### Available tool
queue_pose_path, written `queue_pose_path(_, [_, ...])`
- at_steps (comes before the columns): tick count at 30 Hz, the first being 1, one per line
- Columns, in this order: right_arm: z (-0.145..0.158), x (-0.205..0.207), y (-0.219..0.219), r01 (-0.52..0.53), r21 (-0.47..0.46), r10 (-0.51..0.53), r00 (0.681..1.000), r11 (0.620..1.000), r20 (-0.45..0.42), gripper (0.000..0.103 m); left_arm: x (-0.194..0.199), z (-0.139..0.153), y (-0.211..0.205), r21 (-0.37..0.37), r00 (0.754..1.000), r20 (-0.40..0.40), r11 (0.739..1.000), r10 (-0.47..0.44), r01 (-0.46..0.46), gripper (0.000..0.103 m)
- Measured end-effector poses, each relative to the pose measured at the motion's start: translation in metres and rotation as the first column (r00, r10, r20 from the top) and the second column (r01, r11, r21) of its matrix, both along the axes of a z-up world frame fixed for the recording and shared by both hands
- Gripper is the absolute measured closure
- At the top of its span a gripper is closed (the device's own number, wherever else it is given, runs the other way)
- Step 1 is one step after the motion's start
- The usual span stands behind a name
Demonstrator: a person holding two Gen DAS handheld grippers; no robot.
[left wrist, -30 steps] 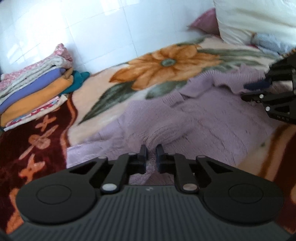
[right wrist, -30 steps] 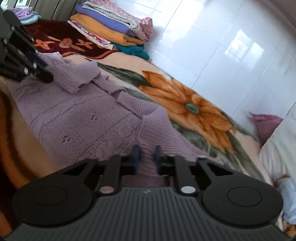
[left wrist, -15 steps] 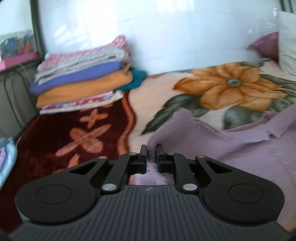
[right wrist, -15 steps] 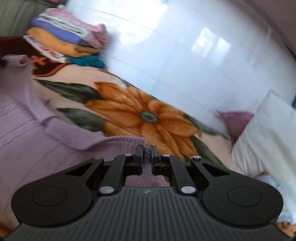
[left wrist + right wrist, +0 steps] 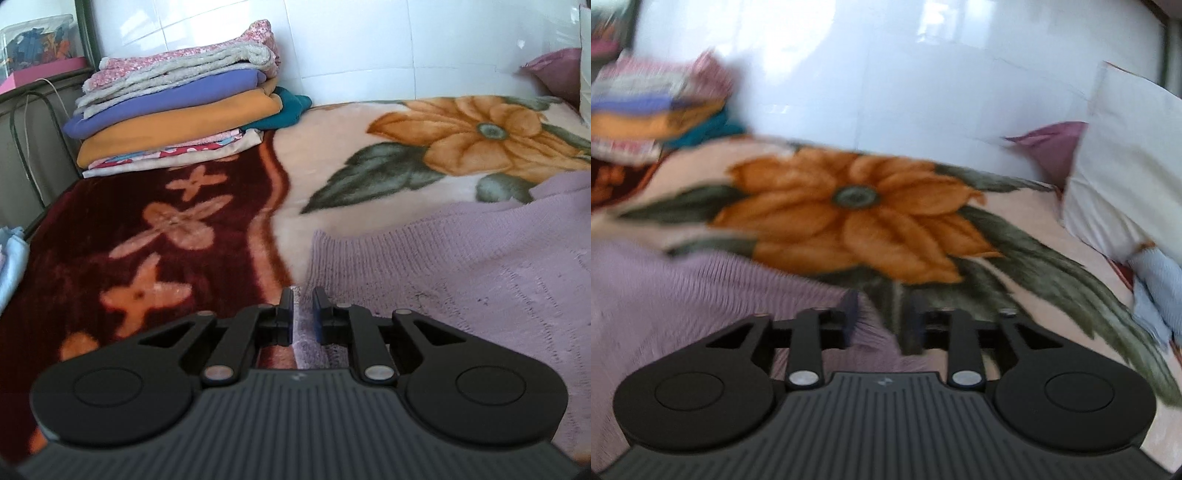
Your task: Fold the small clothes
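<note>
On the bed, over a plush floral blanket (image 5: 369, 206) in cream, maroon and orange, the knitted lilac sweater (image 5: 461, 266) now lies spread flat; a second ago its sleeves were bunched over the body. A stack of folded clothes (image 5: 177, 110) sits well apart by the tiled wall. The left tool (image 5: 303, 314) is clamped on the sweater's near left edge. The right tool (image 5: 882, 321) was closed half a second ago; its jaws are now opening, with the sweater's right edge lying slack between them. Judgement: spreading is complete and folding can begin.
</note>
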State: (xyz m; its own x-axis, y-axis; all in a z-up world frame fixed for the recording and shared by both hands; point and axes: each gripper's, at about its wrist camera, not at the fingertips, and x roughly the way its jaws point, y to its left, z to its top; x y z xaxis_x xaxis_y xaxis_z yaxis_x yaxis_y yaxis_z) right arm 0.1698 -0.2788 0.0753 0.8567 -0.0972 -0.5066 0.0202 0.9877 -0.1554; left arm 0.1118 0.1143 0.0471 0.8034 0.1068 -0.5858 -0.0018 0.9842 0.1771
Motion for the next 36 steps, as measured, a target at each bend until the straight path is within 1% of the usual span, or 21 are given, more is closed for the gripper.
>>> queue_pose_path(2, [0.01, -0.009, -0.016, 0.041, 0.075, -0.043, 0.999, 0.996, 0.016, 0.053, -0.005, 0.006, -0.001, -0.012, 1.0, 0.009, 1.0, -0.004, 0.004, 0.088])
queue_pose_path(3, [0.013, -0.013, -0.024, 0.046, 0.128, -0.047, 0.999, 0.991, 0.003, 0.053, -0.01, 0.009, -0.001, -0.024, 1.0, 0.013, 1.0, -0.008, 0.008, 0.088])
queue_pose_path(5, [0.015, -0.018, -0.04, 0.03, 0.243, -0.019, 0.999, 0.97, -0.046, 0.053, -0.019, 0.015, -0.002, -0.051, 1.0, 0.015, 0.999, -0.018, 0.018, 0.088])
queue_pose_path(7, [0.013, -0.029, -0.048, 0.008, 0.327, 0.023, 0.996, 0.945, -0.09, 0.053, -0.028, 0.018, -0.003, -0.068, 1.0, 0.013, 0.997, -0.027, 0.028, 0.088])
queue_pose_path(11, [0.003, -0.055, -0.057, -0.017, 0.427, 0.092, 0.984, 0.904, -0.155, 0.053, -0.051, 0.023, -0.008, -0.087, 0.998, 0.01, 0.995, -0.058, 0.059, 0.088])
queue_pose_path(16, [-0.013, -0.077, -0.055, 0.011, 0.504, 0.118, 0.967, 0.864, -0.225, 0.054, -0.073, 0.024, -0.014, -0.135, 0.996, -0.018, 0.987, -0.088, 0.085, 0.088])
queue_pose_path(17, [-0.016, -0.079, -0.053, 0.005, 0.511, 0.135, 0.962, 0.859, -0.237, 0.059, -0.075, 0.023, -0.016, -0.143, 0.995, -0.023, 0.986, -0.094, 0.09, 0.088])
queue_pose_path(18, [-0.017, -0.082, -0.051, -0.003, 0.514, 0.149, 0.959, 0.858, -0.242, 0.08, -0.077, 0.023, -0.017, -0.147, 0.995, -0.027, 0.985, -0.099, 0.094, 0.088])
queue_pose_path(19, [-0.017, -0.083, -0.049, -0.014, 0.51, 0.158, 0.958, 0.86, -0.241, 0.09, -0.079, 0.021, -0.017, -0.145, 0.994, -0.031, 0.985, -0.103, 0.098, 0.088])
queue_pose_path(20, [-0.014, -0.086, -0.047, -0.018, 0.498, 0.15, 0.962, 0.867, -0.227, 0.093, -0.08, 0.019, -0.019, -0.133, 0.994, -0.037, 0.986, -0.104, 0.098, 0.088])
queue_pose_path(22, [-0.009, -0.089, -0.049, 0.007, 0.459, 0.094, 0.976, 0.888, -0.197, 0.095, -0.08, 0.014, -0.02, -0.103, 0.994, -0.05, 0.991, -0.094, 0.088, 0.088])
queue_pose_path(23, [-0.008, -0.089, -0.051, 0.04, 0.42, 0.045, 0.981, 0.907, -0.191, 0.095, -0.08, 0.011, -0.02, -0.089, 0.994, -0.059, 0.993, -0.088, 0.082, 0.088])
queue_pose_path(24, [-0.009, -0.087, -0.051, 0.068, 0.361, 0.003, 0.981, 0.93, -0.193, 0.095, -0.079, 0.008, -0.019, -0.083, 0.994, -0.068, 0.993, -0.085, 0.079, 0.088])
queue_pose_path(25, [-0.013, -0.084, -0.053, 0.074, 0.331, -0.005, 0.979, 0.941, -0.205, 0.095, -0.078, 0.005, -0.017, -0.083, 0.994, -0.078, 0.994, -0.08, 0.074, 0.088])
queue_pose_path(27, [-0.023, -0.08, -0.054, 0.075, 0.327, 0.009, 0.969, 0.942, -0.248, 0.095, -0.077, 0.0, -0.014, -0.098, 0.993, -0.087, 0.993, -0.075, 0.067, 0.088])
queue_pose_path(28, [-0.025, -0.08, -0.051, 0.063, 0.304, 0.016, 0.968, 0.95, -0.249, 0.095, -0.077, 0.001, -0.013, -0.102, 0.994, -0.084, 0.993, -0.074, 0.065, 0.088])
queue_pose_path(30, [-0.023, -0.084, -0.046, 0.054, 0.274, 0.011, 0.973, 0.96, -0.23, 0.094, -0.079, 0.003, -0.013, -0.11, 0.994, -0.08, 0.992, -0.073, 0.064, 0.088])
queue_pose_path(32, [-0.016, -0.09, -0.044, 0.062, 0.284, -0.001, 0.978, 0.957, -0.208, 0.093, -0.081, 0.008, -0.012, -0.125, 0.994, -0.078, 0.99, -0.08, 0.07, 0.088])
queue_pose_path(34, [-0.007, -0.101, -0.04, 0.044, 0.291, 0.009, 0.984, 0.956, -0.178, 0.085, -0.085, 0.012, -0.012, -0.139, 0.993, -0.078, 0.988, -0.085, 0.074, 0.088])
queue_pose_path(35, [-0.002, -0.107, -0.04, 0.036, 0.294, 0.013, 0.987, 0.955, -0.162, 0.079, -0.087, 0.013, -0.011, -0.144, 0.993, -0.079, 0.987, -0.086, 0.074, 0.088])
queue_pose_path(36, [0.0, -0.114, -0.038, 0.024, 0.299, 0.022, 0.989, 0.954, -0.147, 0.071, -0.089, 0.014, -0.01, -0.151, 0.993, -0.08, 0.986, -0.086, 0.073, 0.088])
